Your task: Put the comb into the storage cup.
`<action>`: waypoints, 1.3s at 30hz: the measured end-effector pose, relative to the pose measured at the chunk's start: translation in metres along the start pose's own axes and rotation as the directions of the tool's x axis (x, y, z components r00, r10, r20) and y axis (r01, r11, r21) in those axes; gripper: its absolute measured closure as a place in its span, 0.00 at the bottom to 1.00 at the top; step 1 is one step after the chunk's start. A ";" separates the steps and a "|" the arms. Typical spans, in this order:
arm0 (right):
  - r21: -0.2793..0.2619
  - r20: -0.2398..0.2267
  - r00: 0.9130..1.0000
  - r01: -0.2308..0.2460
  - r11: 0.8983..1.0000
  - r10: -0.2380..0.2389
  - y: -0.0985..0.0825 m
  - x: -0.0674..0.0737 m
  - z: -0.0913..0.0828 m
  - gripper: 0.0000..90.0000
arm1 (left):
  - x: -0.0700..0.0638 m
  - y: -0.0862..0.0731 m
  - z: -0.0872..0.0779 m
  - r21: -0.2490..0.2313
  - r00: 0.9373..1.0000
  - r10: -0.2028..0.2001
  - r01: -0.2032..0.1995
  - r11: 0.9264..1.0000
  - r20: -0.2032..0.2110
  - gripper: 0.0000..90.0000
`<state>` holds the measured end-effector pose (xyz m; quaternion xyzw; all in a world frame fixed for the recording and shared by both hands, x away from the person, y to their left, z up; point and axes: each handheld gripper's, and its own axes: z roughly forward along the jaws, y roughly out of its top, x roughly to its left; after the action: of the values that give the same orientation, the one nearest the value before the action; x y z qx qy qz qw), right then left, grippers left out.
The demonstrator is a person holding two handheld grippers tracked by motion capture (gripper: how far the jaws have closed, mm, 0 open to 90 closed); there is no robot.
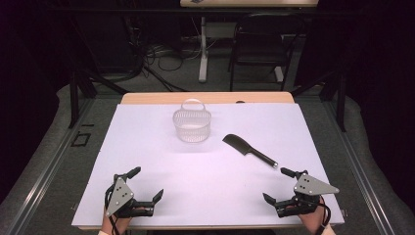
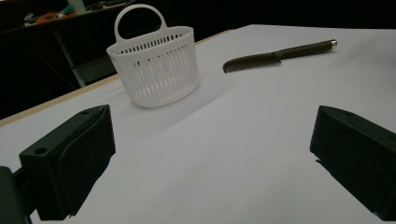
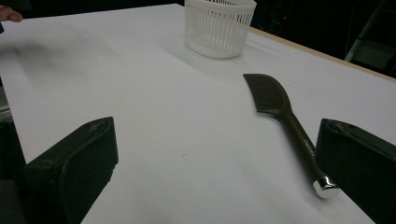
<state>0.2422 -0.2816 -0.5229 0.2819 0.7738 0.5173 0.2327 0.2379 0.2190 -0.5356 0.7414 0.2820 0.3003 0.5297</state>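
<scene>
A small white slatted basket (image 1: pixel 192 125) (image 2: pixel 155 65) (image 3: pixel 218 27) with a loop handle stands upright at the far middle of the table. To its right a black comb (image 1: pixel 249 150) (image 2: pixel 278 54) (image 3: pixel 286 122) lies flat, its silver-capped handle pointing toward the near right. My left gripper (image 1: pixel 147 184) (image 2: pixel 212 158) rests near the front left edge, jaws wide apart with nothing between them. At the front right my right gripper (image 1: pixel 278 185) (image 3: pixel 219 163) is likewise open and empty, and the comb's handle end lies just beyond its right jaw.
A white sheet covers the table (image 1: pixel 147 147), with a wooden edge showing at the back. Behind the table stand a black chair (image 1: pixel 259 49), a white post and floor cables. A fingertip (image 3: pixel 9 14) shows at the top left of the right gripper view.
</scene>
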 end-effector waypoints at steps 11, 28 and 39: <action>0.040 -0.001 1.000 -0.002 0.999 0.002 0.005 -0.001 0.010 0.00 | 0.000 0.001 0.000 0.002 1.000 0.006 -0.006 1.000 -0.005 0.00; 0.115 0.003 1.000 -0.016 0.993 0.016 0.018 -0.016 0.030 0.00 | -0.002 0.001 0.001 0.003 1.000 0.014 -0.014 1.000 -0.006 0.00; 0.195 -0.014 1.000 -0.005 0.981 0.008 0.026 -0.027 0.043 0.01 | -0.002 0.000 0.003 0.009 1.000 0.003 -0.003 1.000 -0.004 0.00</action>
<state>0.2948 -0.2631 -0.5125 0.3020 0.8215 0.4419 0.1965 0.2386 0.2160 -0.5369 0.7436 0.2832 0.3011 0.5255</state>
